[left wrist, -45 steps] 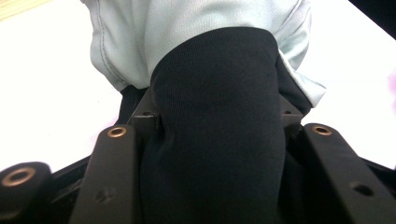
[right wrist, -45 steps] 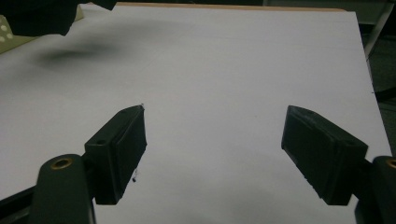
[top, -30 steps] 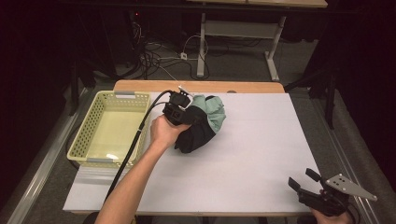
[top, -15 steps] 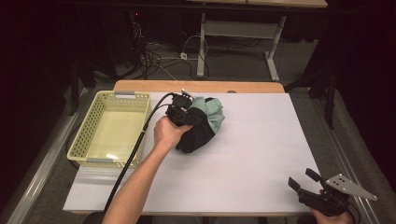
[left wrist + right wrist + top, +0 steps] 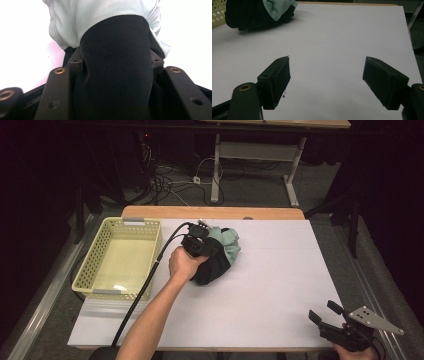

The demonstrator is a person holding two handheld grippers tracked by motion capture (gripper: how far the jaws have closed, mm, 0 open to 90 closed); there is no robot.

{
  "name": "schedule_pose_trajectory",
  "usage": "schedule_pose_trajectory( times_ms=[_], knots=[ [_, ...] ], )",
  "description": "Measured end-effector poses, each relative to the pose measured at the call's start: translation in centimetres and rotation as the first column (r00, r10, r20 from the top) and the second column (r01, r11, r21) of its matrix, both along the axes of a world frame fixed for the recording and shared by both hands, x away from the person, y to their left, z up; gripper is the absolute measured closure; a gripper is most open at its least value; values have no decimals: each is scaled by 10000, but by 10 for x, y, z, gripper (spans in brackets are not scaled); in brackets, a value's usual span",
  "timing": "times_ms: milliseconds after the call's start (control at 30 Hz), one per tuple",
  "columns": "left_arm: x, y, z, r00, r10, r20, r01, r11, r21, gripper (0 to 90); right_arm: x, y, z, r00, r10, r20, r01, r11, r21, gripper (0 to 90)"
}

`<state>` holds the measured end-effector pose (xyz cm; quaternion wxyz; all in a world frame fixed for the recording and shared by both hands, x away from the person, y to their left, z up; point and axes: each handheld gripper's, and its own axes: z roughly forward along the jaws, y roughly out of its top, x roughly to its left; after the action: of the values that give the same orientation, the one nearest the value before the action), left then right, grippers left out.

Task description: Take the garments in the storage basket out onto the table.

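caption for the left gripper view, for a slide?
Left gripper clamped on a black cloth, pale green cloth behind it.

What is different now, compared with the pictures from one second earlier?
The left gripper has sunk slightly with the black cloth between its jaws, which press on it; the bundle barely shifted. The right gripper, open, and the basket stayed in place.

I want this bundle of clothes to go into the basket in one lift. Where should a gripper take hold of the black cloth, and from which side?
Grip the thick black cloth fold, as the left gripper does, coming from the basket side. That rounded roll fills the jaws and wraps under the pale green cloth, so both would likely lift together.
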<state>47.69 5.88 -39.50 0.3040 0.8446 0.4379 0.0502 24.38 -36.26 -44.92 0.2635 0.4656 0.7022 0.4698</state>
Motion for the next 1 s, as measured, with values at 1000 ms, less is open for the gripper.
schedule_pose_trajectory(
  times_ms=[1000],
  knots=[
    [3,-3,-8,9998,96,198,-96,10000,0,226,0,0,0,10000,14,-26,-14,10000,-11,227]
  ],
)
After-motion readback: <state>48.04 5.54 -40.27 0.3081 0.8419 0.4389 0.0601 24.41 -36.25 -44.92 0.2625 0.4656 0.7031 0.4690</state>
